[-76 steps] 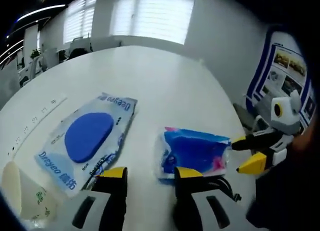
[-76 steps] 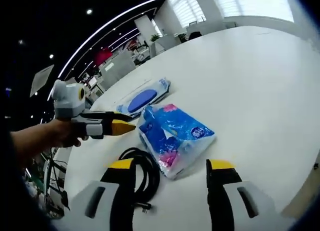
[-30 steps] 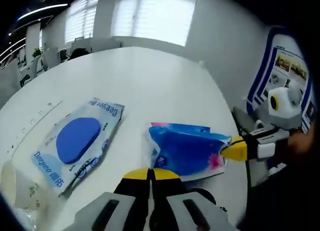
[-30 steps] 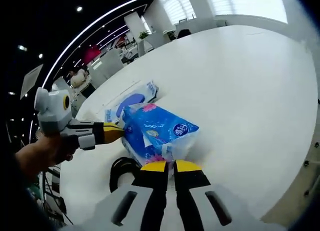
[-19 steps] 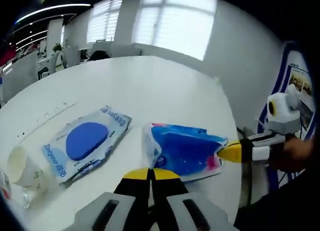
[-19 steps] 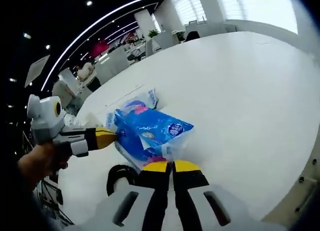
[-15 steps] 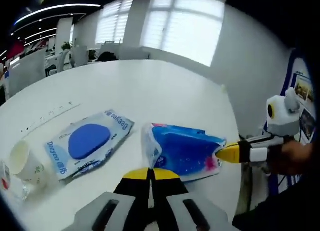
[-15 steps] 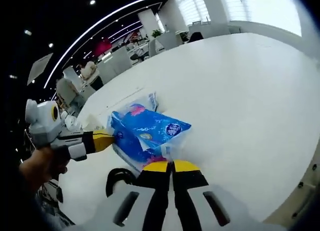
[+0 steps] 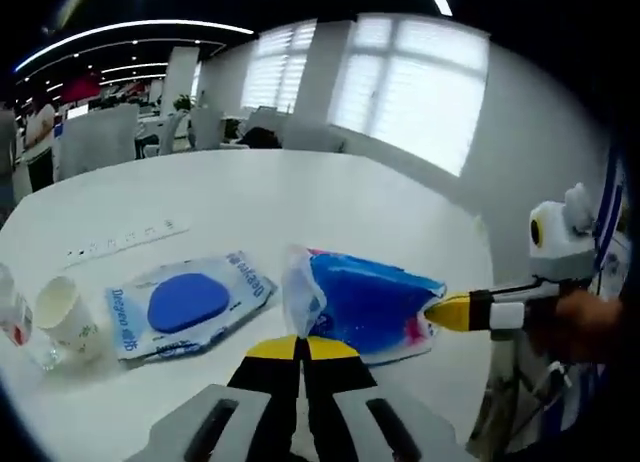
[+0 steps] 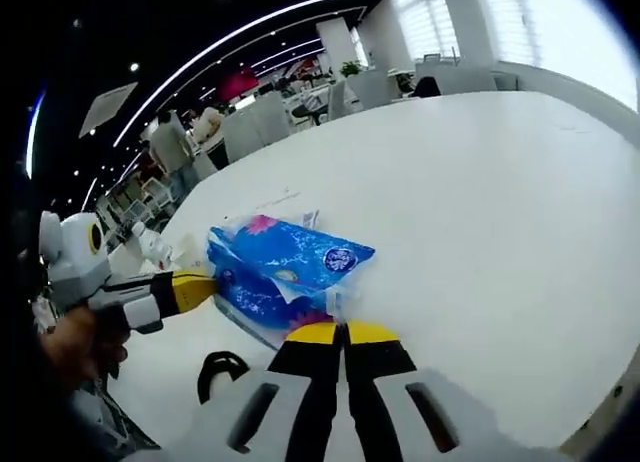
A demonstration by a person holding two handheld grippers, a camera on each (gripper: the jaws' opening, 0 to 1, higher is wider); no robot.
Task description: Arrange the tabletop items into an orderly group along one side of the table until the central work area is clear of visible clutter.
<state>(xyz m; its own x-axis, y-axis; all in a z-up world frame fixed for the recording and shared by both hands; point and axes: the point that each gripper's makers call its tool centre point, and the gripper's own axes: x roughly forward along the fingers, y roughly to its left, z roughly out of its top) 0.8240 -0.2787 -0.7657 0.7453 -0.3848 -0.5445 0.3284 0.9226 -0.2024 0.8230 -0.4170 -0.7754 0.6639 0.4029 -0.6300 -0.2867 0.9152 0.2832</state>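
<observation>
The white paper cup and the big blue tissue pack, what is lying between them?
In the left gripper view, a flat clear packet with a blue oval pad lies on the table between the white paper cup and the blue tissue pack.

my left gripper (image 9: pixel 304 348) had its yellow-tipped jaws pressed together on the near edge of the blue tissue pack (image 9: pixel 362 302), and the right gripper (image 9: pixel 447 312) pinched the pack's far corner from the right, with my hand (image 9: pixel 580 327) behind it. a clear pouch with a blue oval pad (image 9: pixel 187 304) lay flat on the white table (image 9: pixel 300 197) just left of the pack. further left stood a paper cup (image 9: pixel 66 314), tilted a bit.
</observation>
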